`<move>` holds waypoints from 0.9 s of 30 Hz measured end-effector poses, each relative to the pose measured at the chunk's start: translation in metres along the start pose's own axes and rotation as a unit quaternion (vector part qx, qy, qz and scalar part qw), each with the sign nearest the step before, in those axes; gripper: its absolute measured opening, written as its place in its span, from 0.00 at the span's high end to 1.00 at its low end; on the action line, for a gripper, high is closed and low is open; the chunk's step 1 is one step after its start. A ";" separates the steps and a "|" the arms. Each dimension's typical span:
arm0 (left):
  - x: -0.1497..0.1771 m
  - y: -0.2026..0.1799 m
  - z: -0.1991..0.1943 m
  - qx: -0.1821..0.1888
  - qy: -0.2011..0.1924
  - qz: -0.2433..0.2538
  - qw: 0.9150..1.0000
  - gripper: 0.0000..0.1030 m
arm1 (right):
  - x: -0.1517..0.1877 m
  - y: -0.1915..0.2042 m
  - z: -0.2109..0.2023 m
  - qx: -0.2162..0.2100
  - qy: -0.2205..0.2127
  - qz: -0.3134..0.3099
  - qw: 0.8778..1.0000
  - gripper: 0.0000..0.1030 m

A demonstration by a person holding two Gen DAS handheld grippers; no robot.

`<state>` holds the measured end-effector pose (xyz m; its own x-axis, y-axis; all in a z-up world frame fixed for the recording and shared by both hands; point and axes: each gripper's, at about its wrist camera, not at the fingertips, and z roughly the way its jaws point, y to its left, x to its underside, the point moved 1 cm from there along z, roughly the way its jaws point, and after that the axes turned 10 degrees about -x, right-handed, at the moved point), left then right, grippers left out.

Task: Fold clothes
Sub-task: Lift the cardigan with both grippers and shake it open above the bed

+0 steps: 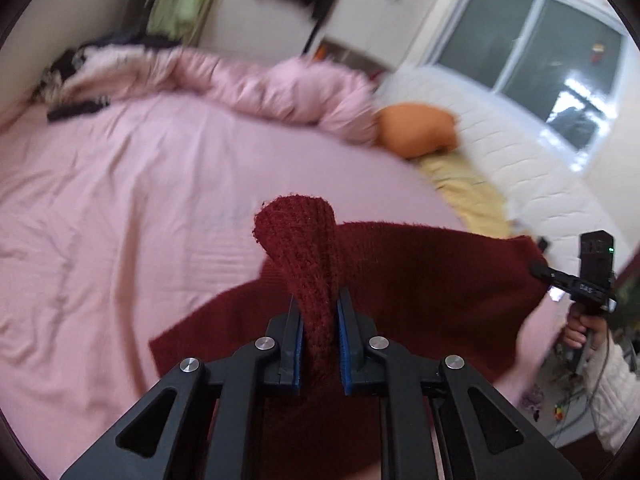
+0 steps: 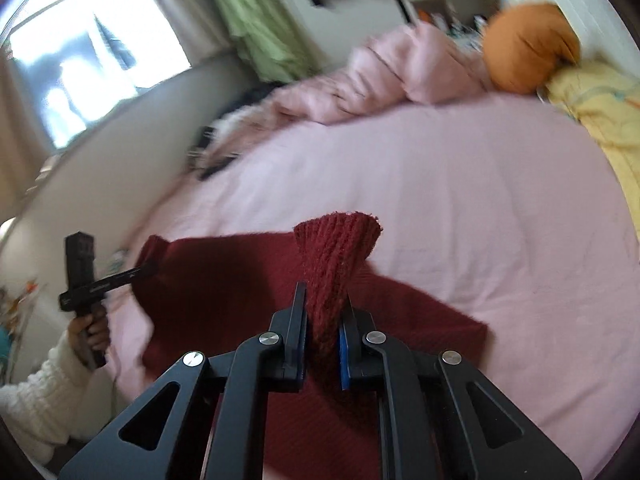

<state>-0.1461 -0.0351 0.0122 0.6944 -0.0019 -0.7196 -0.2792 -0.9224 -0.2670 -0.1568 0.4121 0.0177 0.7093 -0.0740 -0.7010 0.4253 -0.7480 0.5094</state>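
Observation:
A dark red knitted sweater (image 1: 420, 276) hangs between my two grippers over the pink bed sheet (image 1: 120, 200). My left gripper (image 1: 319, 300) is shut on a ribbed edge of the sweater, which sticks up between the fingers. My right gripper (image 2: 325, 300) is shut on another ribbed edge of the sweater (image 2: 224, 288). The right gripper also shows at the right edge of the left wrist view (image 1: 540, 270), and the left gripper at the left of the right wrist view (image 2: 148, 270). Both views are blurred.
A crumpled pink duvet (image 1: 256, 84) lies along the far side of the bed. An orange pillow (image 1: 416, 130) and a yellow pillow (image 1: 468, 188) lie by the white headboard (image 1: 500, 140). A window (image 1: 532, 52) is behind it. Dark clothes (image 1: 76, 108) lie far left.

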 end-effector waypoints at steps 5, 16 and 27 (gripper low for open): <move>0.041 -0.002 -0.106 0.018 -0.044 0.025 0.999 0.87 | 0.045 0.072 -0.083 -0.053 -0.012 -0.034 0.998 0.88; 0.244 0.015 -0.146 0.012 0.143 -0.028 0.989 0.87 | 0.252 0.101 -0.171 -0.021 0.089 0.072 0.993 0.88; 0.283 0.036 -0.157 -0.114 0.190 -0.048 0.974 0.69 | 0.308 0.083 -0.140 0.123 0.185 0.111 0.969 0.80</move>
<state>0.1443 -0.1294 -0.1001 0.9171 -0.0141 -0.3984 -0.0768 -0.9869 -0.1417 0.1750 0.4196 -0.0862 0.9400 -0.0441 -0.3383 0.1247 -0.8786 0.4610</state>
